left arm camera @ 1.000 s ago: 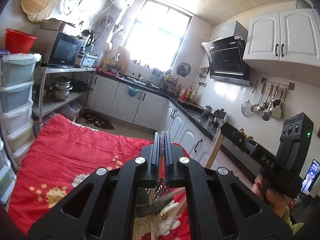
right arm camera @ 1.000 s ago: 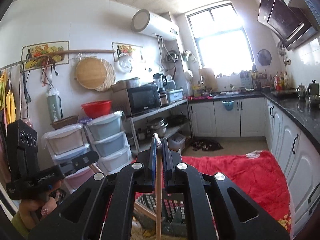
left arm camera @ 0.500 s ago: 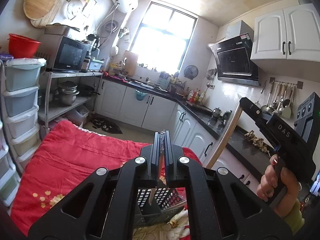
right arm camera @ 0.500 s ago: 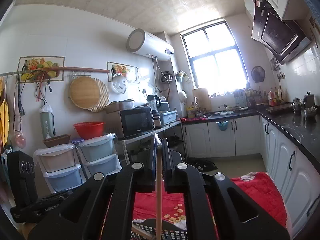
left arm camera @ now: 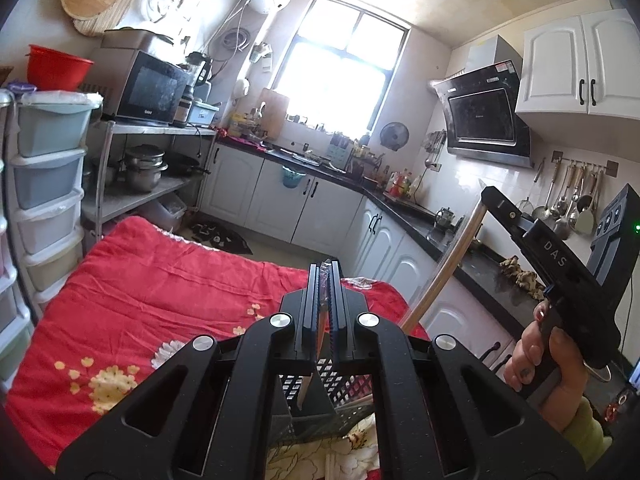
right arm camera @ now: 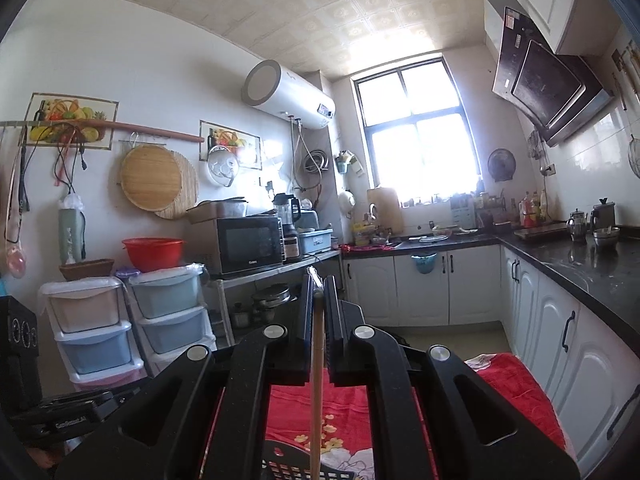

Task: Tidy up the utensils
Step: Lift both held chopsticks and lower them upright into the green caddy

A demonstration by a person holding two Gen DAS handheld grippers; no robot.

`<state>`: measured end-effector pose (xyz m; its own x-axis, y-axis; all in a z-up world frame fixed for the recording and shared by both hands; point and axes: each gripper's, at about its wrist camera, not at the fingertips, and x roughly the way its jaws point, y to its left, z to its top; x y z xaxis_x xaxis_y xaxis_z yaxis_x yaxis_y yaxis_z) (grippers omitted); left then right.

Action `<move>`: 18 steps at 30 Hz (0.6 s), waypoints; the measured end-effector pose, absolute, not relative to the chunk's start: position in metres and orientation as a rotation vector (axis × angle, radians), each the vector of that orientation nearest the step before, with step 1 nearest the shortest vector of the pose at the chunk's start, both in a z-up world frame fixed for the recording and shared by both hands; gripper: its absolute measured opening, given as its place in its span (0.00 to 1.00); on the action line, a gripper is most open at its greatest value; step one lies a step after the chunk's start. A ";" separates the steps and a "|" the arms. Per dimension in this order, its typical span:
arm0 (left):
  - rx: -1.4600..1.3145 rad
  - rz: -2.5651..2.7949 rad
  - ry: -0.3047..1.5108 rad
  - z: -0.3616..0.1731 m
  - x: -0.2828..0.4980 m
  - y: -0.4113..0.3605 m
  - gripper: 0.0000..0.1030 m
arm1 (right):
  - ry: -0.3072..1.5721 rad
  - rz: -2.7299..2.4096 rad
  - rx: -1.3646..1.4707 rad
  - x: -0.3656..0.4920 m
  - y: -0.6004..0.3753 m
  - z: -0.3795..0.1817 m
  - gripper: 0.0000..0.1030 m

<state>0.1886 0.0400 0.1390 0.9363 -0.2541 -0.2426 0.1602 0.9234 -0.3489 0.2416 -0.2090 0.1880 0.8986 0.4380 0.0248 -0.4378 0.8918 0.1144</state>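
Note:
My left gripper (left arm camera: 325, 270) is shut on a thin utensil (left arm camera: 320, 320) whose lower end (left arm camera: 303, 392) hangs down into a black slotted utensil basket (left arm camera: 340, 384). My right gripper (right arm camera: 318, 282) is shut on a long wooden stick-like utensil (right arm camera: 317, 392), held upright above the basket's rim (right arm camera: 304, 466). In the left wrist view the right gripper (left arm camera: 486, 196) shows at the right with the wooden handle (left arm camera: 444, 268) slanting down from it. The left gripper's body (right arm camera: 60, 420) shows at the lower left of the right wrist view.
A red floral cloth (left arm camera: 168, 284) covers the table under the basket. White cabinets with a black countertop (right arm camera: 580, 264) run along the right. Stacked plastic drawers (right arm camera: 168, 312) and a shelf with a microwave (right arm camera: 244, 244) stand at the left.
Both grippers have risen and tilted up, so the basket sits lower in both views. The right gripper with its wooden utensil has lifted higher beside the left one.

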 end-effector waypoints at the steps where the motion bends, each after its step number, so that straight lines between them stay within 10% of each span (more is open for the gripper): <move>1: -0.333 -0.215 0.292 0.137 0.189 0.040 0.02 | 0.000 0.445 0.113 0.243 -0.208 0.185 0.05; 18: -0.342 -0.227 0.320 0.107 0.190 0.032 0.02 | -0.006 0.385 0.029 0.248 -0.189 0.135 0.05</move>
